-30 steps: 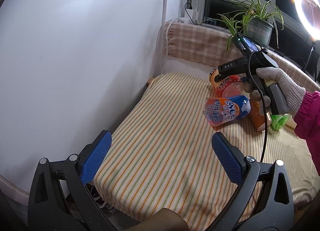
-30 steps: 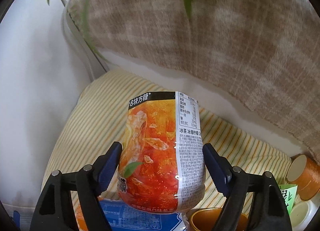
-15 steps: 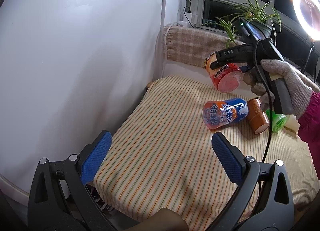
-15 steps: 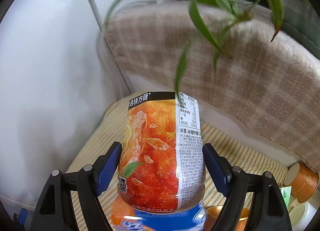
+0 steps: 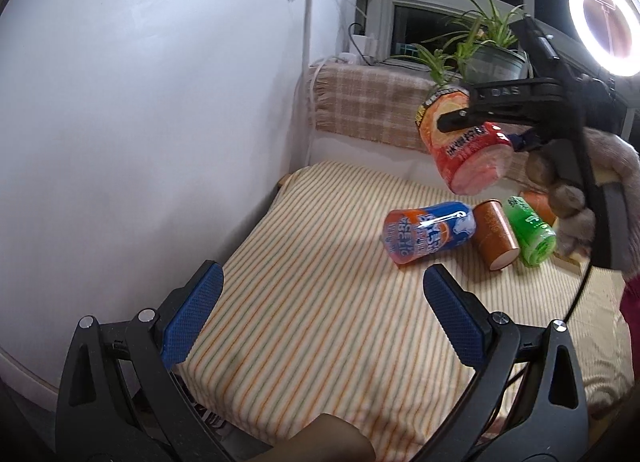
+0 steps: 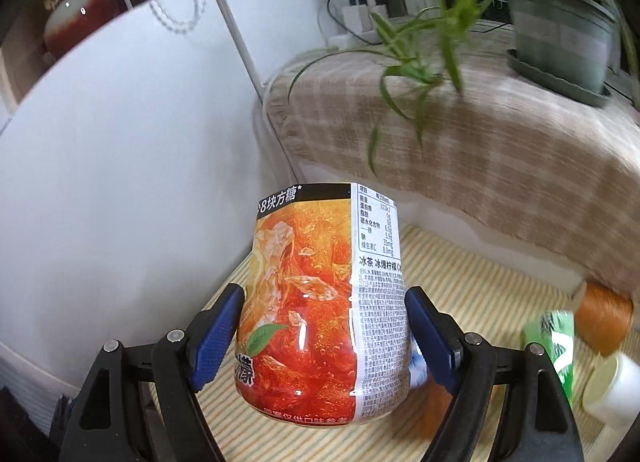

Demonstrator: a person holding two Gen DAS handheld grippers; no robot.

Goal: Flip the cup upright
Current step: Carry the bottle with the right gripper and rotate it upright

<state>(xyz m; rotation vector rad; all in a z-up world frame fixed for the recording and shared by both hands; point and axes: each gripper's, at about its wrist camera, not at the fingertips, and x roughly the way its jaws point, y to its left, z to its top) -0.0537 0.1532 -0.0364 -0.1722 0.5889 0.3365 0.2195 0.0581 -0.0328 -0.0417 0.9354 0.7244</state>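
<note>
Right gripper (image 6: 324,336) is clamped on the red cup (image 6: 324,302), both blue pads pressed against its sides. Seen from the left wrist, the cup (image 5: 464,142) is in the air, well above the striped cloth (image 5: 320,302), tilted, its pale end facing down and toward the near side. Which end is the mouth cannot be told.

Left gripper (image 5: 320,318) hangs wide open and empty over the near part of the cloth.

Step in hand, as judged: turning the cup upright in the air, then setting it down. Keep the squeeze even; the wall looks thin and may buckle. Finish the rotation before lowering.

Room: bare cloth to the left and near. Blue cup (image 5: 428,232), brown cup (image 5: 496,238) and green cup (image 5: 530,236) lie on their sides below, at the right. Plant (image 6: 440,42) leaves hang close on the far side; wall to the left.
</note>
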